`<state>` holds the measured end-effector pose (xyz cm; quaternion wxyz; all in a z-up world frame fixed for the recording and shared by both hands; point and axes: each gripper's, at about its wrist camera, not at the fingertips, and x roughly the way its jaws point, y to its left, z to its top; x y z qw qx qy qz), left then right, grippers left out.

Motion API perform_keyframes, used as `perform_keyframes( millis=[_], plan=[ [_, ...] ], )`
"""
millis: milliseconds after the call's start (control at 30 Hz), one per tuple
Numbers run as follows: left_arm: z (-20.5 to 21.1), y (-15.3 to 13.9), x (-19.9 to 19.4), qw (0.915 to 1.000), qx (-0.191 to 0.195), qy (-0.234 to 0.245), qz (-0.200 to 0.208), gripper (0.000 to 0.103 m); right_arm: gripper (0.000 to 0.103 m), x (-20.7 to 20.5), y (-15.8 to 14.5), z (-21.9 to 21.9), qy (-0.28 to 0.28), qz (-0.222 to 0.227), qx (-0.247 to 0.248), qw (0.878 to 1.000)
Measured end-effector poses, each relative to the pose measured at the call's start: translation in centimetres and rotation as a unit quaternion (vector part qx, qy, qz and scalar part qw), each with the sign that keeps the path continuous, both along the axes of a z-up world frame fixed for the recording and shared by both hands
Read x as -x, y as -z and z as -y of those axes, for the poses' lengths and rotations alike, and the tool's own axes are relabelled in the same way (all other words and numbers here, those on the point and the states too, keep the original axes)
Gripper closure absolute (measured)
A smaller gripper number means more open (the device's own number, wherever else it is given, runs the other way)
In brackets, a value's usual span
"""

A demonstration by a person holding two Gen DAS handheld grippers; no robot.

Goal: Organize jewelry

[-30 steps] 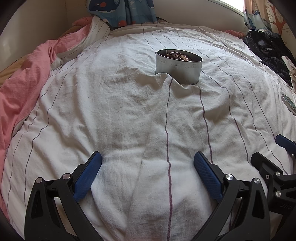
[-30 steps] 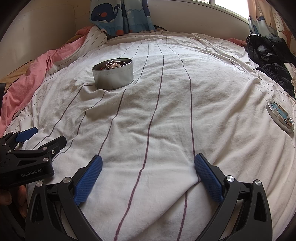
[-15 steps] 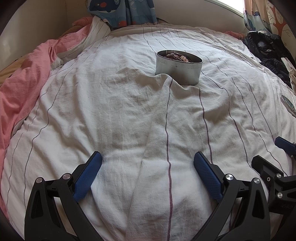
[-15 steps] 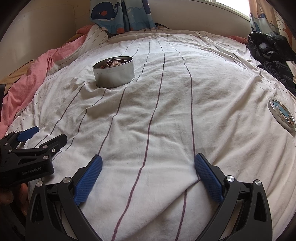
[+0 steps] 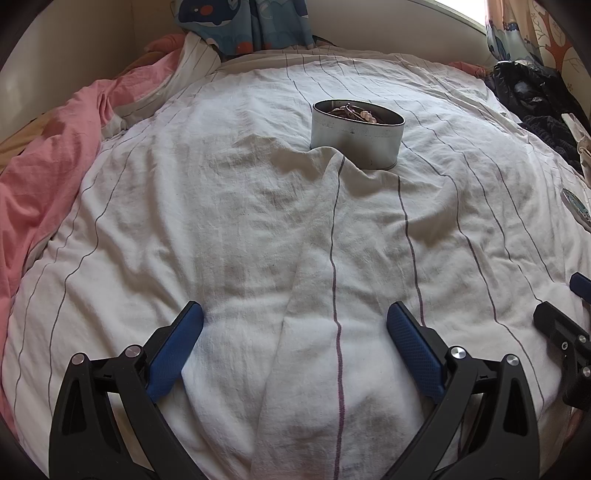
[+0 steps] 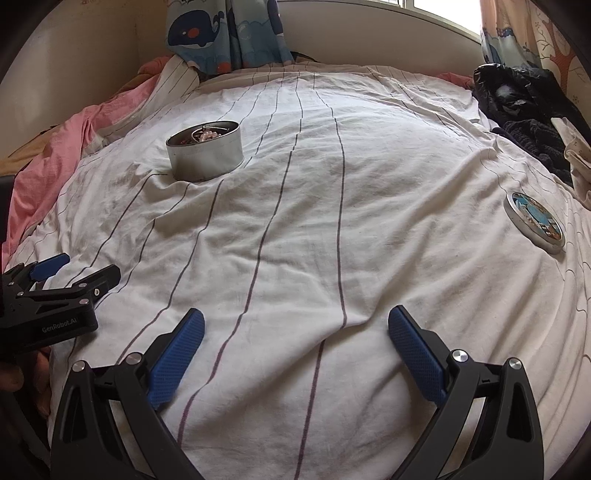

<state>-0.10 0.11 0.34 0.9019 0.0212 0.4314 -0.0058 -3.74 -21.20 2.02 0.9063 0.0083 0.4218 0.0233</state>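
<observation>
A round metal tin point(image 5: 356, 138) stands on the white striped bedsheet, holding pearl and metal jewelry point(image 5: 354, 112). It also shows in the right wrist view point(image 6: 205, 151), far left. The tin's flat lid point(image 6: 535, 221), with a blue picture, lies on the sheet at the right; its edge shows in the left wrist view point(image 5: 576, 208). My left gripper point(image 5: 295, 341) is open and empty, low over the sheet, well short of the tin. My right gripper point(image 6: 295, 343) is open and empty, beside the left one.
A pink blanket point(image 5: 40, 184) is bunched along the left. Dark clothes point(image 6: 517, 110) are piled at the back right. A whale-print curtain point(image 6: 221, 33) hangs at the back wall. A sheet fold point(image 5: 332, 206) rises just before the tin.
Both grippers have moved a little; the tin and lid sit slightly lower in the right wrist view. Both jaws stay open.
</observation>
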Motion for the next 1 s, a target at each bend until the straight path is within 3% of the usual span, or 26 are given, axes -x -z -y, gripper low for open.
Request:
perform_keyframes(
  millis=[233,433,567,633,767,1000],
  plan=[
    [-2.1,-2.6,0.3,0.9991,0.034,-0.009,0.026,0.007,0.008,-0.3,-0.9,1.1,0.019,0.002,0.016,1.0],
    [-6.3,-4.6,-2.6,0.9991,-0.008,-0.027,0.032,0.007,0.008,-1.7,-0.6,3.1,0.032,-0.029,0.01,0.999],
    [-9.0,-2.4,-4.9,0.998,-0.025,-0.058,-0.01,0.007,0.007,-2.4,0.9,2.3,0.03,-0.046,0.038,0.998],
    [-10.1,-0.6,-5.7,0.9967,-0.002,-0.065,-0.048,0.007,0.007,-2.6,1.2,1.8,0.022,-0.045,0.05,0.998],
    [-11.1,-0.3,-5.7,0.9961,0.029,-0.068,-0.048,0.007,0.007,-3.3,1.5,2.0,0.017,-0.05,0.038,0.998],
    [-10.9,0.4,-5.9,0.9959,0.032,-0.068,-0.051,0.007,0.007,-3.0,1.5,1.9,0.021,-0.044,0.042,0.998]
  ],
)
